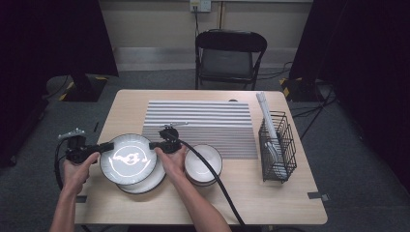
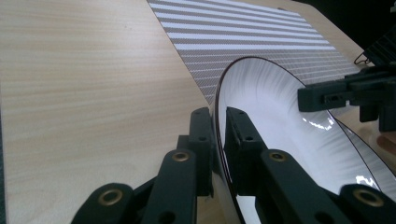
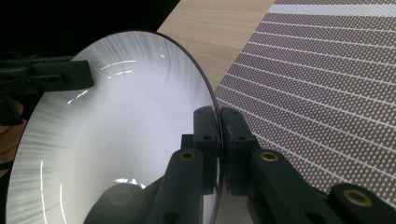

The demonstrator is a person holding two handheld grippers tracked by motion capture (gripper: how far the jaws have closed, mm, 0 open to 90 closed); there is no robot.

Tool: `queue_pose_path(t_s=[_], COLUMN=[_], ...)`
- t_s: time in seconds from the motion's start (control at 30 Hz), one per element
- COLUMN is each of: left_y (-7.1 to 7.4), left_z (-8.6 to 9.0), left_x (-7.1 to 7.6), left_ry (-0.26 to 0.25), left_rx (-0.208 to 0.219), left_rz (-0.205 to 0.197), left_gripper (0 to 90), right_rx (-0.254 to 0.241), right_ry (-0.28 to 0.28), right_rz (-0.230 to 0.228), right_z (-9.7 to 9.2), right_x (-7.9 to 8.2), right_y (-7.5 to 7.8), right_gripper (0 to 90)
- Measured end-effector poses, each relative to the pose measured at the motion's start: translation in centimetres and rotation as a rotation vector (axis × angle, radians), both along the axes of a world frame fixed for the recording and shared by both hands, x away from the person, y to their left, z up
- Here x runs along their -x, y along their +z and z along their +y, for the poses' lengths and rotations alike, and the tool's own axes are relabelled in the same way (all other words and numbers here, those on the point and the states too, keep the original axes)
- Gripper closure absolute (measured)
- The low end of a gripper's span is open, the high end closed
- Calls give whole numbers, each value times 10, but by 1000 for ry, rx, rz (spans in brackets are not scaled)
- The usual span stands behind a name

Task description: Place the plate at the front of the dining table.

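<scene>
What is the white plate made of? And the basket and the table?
The plate looks like glazed ceramic: white, glossy, bright reflections, a thin dark rim. The basket seems to be black-coated metal wire, an open grid. The table shows pale wood grain, matte; whether solid wood or laminate cannot be told.

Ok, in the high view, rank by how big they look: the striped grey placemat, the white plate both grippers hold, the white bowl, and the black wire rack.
1. Striped grey placemat
2. White plate
3. Black wire rack and white bowl: too alike to rank.
</scene>
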State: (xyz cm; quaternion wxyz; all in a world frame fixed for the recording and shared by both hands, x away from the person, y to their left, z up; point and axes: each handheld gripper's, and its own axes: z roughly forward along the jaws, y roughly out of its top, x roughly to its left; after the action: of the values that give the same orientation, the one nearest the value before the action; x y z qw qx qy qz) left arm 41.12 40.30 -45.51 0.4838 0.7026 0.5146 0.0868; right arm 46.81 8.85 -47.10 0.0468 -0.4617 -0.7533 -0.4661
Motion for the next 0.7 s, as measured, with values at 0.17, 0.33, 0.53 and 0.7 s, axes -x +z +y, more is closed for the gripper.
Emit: queue_pose_path(t_s=[0.17,0.33,0.53,0.7], left_y=[1,1,4,2], left_z=[-3,-4,-2,-4], left_x=[2,0,-3,-9], left_ry=[8,14,22,29], left_rx=[-39,-31,-3,1], left_rz=[16,8,-8,-12], left_gripper=[817,826,837,838], right_rx=[0,14,34,52], right_ry=[-1,-12,-6,-15], right_rz=[-1,-8,-55,-54], right_z=[0,0,2,3], right_x=[0,0,-1,-5], right_y=[0,2,10,10], right_gripper=[858,854,851,851])
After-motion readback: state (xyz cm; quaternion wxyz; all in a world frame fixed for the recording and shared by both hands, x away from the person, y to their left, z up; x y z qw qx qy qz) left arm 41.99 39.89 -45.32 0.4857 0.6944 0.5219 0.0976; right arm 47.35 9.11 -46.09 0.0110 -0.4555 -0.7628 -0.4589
